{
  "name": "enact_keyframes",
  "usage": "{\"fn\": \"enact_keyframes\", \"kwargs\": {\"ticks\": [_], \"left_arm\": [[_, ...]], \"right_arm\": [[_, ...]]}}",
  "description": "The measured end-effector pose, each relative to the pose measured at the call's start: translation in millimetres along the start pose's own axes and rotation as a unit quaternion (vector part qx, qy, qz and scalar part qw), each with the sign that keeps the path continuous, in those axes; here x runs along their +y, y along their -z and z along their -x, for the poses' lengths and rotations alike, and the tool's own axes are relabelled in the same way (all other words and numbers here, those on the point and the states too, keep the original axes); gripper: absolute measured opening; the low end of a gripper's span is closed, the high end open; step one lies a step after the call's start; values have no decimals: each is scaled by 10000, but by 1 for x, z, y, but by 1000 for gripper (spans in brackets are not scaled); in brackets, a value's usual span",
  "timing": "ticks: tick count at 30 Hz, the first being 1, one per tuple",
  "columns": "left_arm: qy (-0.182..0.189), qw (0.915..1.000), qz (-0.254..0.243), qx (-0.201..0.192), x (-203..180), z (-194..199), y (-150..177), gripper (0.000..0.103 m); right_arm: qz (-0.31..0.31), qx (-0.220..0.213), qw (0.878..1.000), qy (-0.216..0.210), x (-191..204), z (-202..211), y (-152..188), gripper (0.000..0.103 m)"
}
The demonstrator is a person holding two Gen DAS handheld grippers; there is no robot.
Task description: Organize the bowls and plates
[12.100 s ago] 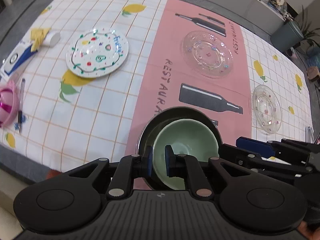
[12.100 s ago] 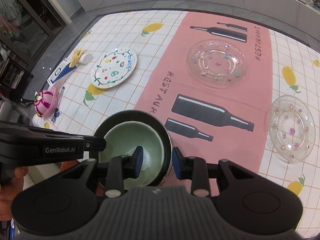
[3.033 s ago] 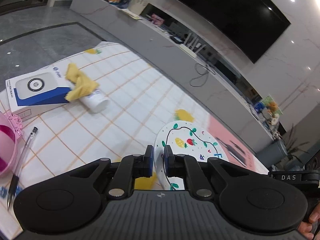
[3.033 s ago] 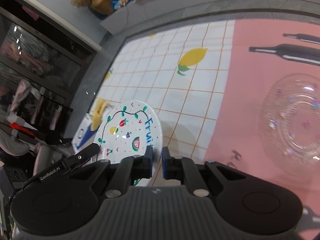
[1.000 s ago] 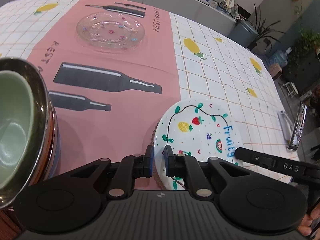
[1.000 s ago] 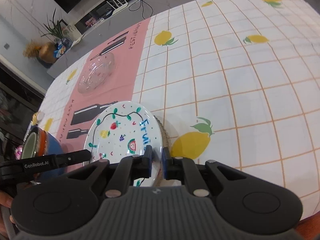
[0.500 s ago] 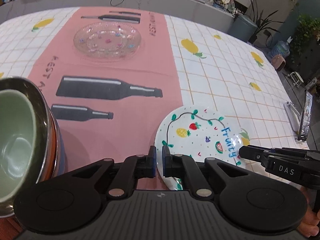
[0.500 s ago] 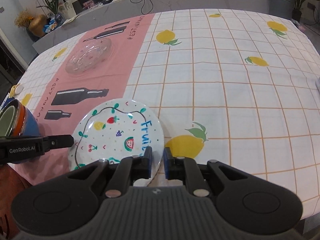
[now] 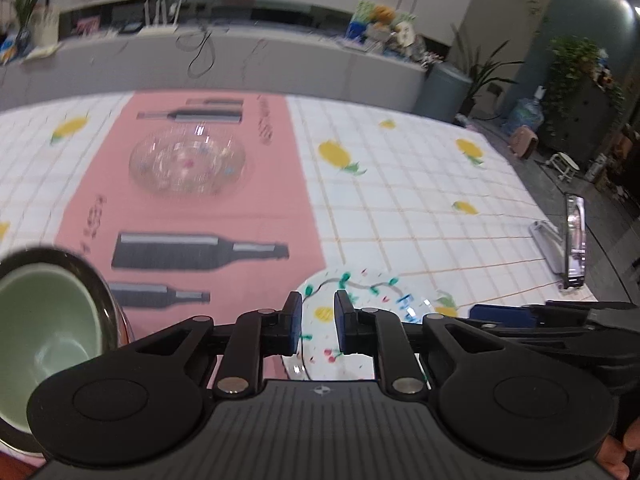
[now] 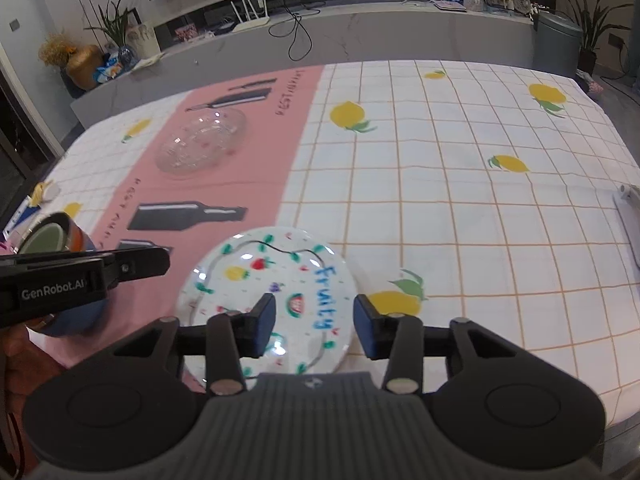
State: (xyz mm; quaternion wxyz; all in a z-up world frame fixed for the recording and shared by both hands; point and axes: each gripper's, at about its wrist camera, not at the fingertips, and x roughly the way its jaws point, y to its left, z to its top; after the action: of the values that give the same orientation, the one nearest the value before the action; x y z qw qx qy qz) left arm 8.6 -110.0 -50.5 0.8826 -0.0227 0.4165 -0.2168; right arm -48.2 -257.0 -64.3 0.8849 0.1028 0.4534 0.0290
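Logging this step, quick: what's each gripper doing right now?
Left gripper: jaws just opening, narrow gap, holding nothing.
Right gripper: jaws just opened wide, off the fruit-painted plate, holding nothing.

One white round plate painted with fruit (image 10: 276,292). One clear glass plate with coloured dots (image 10: 202,144). One pale green bowl (image 9: 36,332), nested in one dark metal bowl (image 9: 98,284). Two black claws: left claw (image 9: 316,322), right claw (image 10: 314,326).
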Motion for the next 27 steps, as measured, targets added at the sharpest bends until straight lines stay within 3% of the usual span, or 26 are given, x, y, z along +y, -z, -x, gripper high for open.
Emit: {"fn": "enact_keyframes", "kwargs": {"ticks": [5,10,14,16,18,23,27], "left_arm": [[30,9997,-10,-223,6,21,-19,28],[-127,9988,-204,-419,19,41,-46,29],[-275,9979,-249,-525,41,51,-71,30],[-399,9973,-325,-533,54,54,-85,34],[-438,9972,-369,-491,68,55,-100,51],[-547,9977,-340,-191,109,38,-125,67],[-577,9977,-313,144,138,11,-136,68]], "right_arm": [[-359,-134,9986,-358,4,5,-13,51],[-398,-424,9979,-292,20,6,-34,61],[-368,-591,9970,-324,35,0,-54,63],[-416,-668,9963,-353,42,-6,-63,63],[-592,-749,9949,-315,46,-16,-72,66],[-977,-223,9932,-601,54,-54,-100,66],[-1112,55,9908,-766,67,-84,-117,66]]}}
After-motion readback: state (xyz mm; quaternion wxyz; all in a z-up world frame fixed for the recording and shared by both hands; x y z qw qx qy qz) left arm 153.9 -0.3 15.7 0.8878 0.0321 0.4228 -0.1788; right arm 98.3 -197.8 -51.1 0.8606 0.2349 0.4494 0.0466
